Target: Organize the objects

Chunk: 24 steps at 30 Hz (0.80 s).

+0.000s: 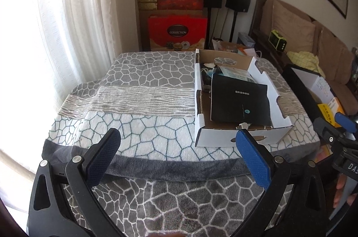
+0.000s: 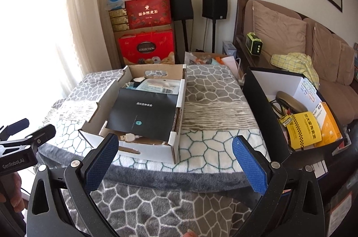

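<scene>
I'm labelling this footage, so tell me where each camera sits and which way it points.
Left wrist: on the left hand-held gripper, open, facing the blanket-covered table; white cardboard box ahead on the right.
Right wrist: on the right hand-held gripper, open, facing the same box; black box on the right.
Shared: table, white box, each other's gripper.

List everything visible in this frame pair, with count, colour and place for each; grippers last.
cardboard box: 1, white outside, brown inside, on the blanket.
black pouch: 1, black, on top inside the cardboard box.
USB cable: 1, white, plug at the box's near edge.
black bin: 1, black with white lining, right of the blanket.
yellow packet: 1, yellow, inside the black bin.
blanket: 1, grey and white stone pattern, covering the surface.
red gift boxes: 2, red, stacked by the curtain.
speakers: 2, black, on stands at the wall.
sofa: 1, brown, right.
left gripper: open, empty.
right gripper: open, empty.
</scene>
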Motion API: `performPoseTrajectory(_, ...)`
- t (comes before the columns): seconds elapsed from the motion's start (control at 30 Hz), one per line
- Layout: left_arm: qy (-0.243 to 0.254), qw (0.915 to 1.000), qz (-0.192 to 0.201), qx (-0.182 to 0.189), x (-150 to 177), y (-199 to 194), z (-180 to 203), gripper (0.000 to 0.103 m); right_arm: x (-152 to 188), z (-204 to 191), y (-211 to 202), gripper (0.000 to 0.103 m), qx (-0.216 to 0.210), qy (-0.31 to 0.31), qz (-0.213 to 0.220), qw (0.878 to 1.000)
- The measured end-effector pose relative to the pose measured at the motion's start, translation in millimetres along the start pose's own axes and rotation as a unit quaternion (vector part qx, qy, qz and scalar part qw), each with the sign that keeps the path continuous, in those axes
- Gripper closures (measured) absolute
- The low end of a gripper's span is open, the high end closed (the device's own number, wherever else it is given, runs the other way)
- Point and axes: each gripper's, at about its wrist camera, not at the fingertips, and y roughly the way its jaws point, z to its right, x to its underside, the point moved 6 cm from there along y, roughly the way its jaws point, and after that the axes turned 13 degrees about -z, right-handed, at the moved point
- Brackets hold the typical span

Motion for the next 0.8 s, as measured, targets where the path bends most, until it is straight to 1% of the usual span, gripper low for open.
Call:
performPoseTrajectory(0.37, -0.002, 1.0000, -0.006, -0.004, 0.6, 5.1, -0.1, 0.000, 2.7, 4.9, 5.4, 0.001, 0.001, 0.012, -0.001, 1.000)
performPoseTrajectory(0.57, -0.002, 1.0000, -0.004, -0.002, 0.9, 4.5, 0.6, 0.000, 3.0, 5.2, 5.3, 0.001, 0.002, 0.013, 0.000, 1.000)
performPoseTrajectory(0.8, -0.001, 1.0000, -0.002, -0.008, 2.5, 3.9, 0.7, 0.000, 3.7, 5.3, 5.2, 0.001, 0.002, 0.012, -0.001, 1.000)
